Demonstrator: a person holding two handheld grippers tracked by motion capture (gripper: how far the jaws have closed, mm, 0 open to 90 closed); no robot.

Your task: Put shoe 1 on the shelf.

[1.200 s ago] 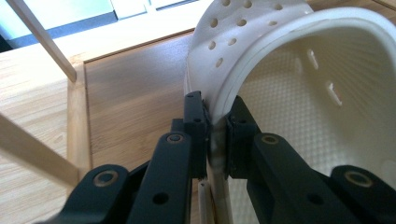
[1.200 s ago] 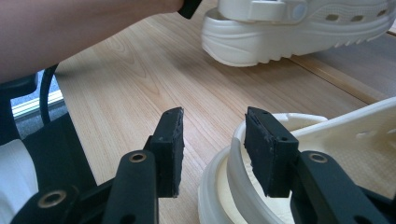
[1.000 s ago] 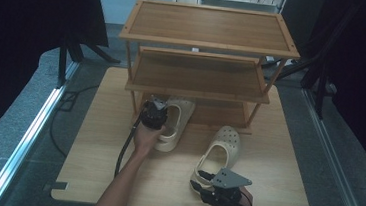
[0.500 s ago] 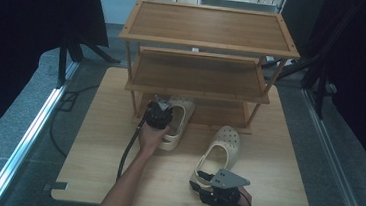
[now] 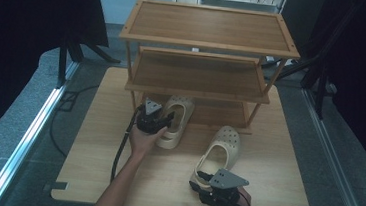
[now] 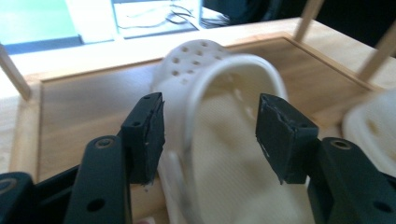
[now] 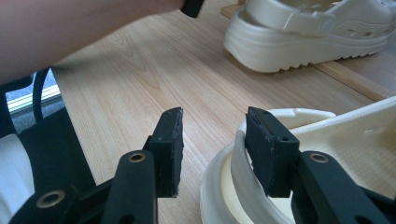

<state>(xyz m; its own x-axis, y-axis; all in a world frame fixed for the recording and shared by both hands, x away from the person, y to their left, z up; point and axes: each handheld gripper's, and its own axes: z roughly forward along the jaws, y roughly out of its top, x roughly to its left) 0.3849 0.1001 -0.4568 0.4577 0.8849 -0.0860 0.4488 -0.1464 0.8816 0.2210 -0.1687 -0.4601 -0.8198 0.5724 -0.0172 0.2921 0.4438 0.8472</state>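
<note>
Left gripper [image 5: 168, 120] is at the heel end of the left clog [image 5: 177, 118], which lies on the bench [image 5: 95, 165] with its toe pushed under the bottom tier of the shoe rack [image 5: 212, 35]. In the left gripper view the left gripper [image 6: 210, 135] has its jaws spread wide, one on each side of the clog's [image 6: 224, 140] heel opening. The left jaw sits against the outer side wall or just beside it; can't tell if it touches. The right jaw is over the footbed, clear of the rim. Nothing clamped.

Right gripper [image 5: 209, 183] is at the near edge of the bench, at the heel of the right clog [image 5: 222, 149]. That clog lies in the open in front of the rack, toe pointing toward the rack, near the other clog but apart from it. In the right gripper view the right gripper [image 7: 214, 140] is partly open, gap moderate. The right jaw is at the heel rim of the clog [image 7: 327, 154], apparently inside the opening; the left jaw is outside over bare bench [image 7: 140, 79]. Rim is between the jaws but not pinched. The other clog [image 7: 313, 32] is farther off, heel strap toward the camera.

Both clogs rest flat on their soles.
</note>
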